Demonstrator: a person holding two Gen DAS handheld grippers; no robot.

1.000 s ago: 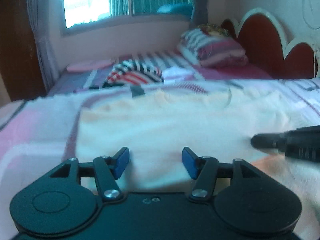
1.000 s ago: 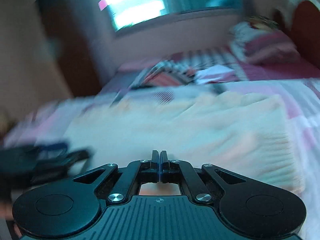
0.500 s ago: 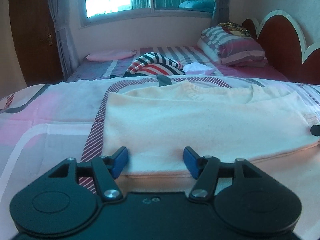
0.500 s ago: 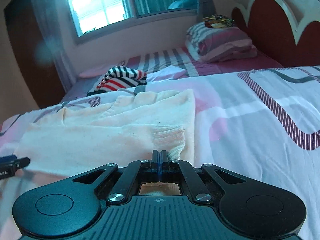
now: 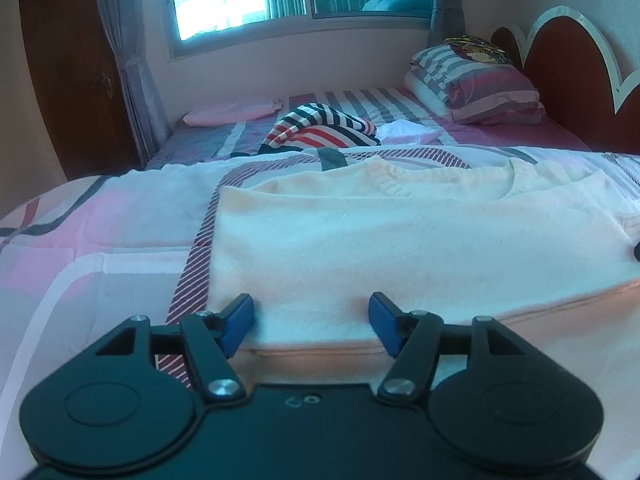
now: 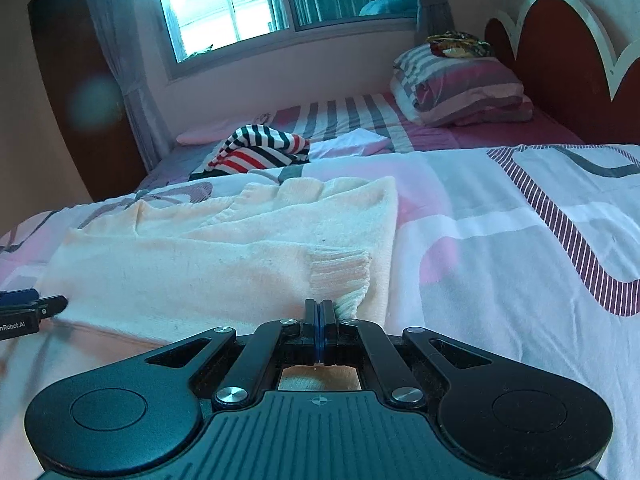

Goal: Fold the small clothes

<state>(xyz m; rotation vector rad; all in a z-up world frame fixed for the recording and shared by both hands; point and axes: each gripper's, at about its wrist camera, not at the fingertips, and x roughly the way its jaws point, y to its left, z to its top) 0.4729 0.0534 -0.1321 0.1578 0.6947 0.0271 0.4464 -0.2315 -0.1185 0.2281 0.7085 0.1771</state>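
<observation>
On bed (image 6: 520, 240), cream sweater (image 5: 400, 240) laid flat, partly folded. Left gripper (image 5: 312, 320) jaws spread wide at near folded edge, nothing gripped. Right gripper (image 6: 319, 330) jaws clenched on ribbed cuff (image 6: 340, 276), likely for next fold.

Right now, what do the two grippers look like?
Both are black plastic with two round discs at the back and silver screws on the linkage bars. The left gripper has blue pads on its fingertips. The right gripper has a ribbed top and thin blue pads.
</observation>
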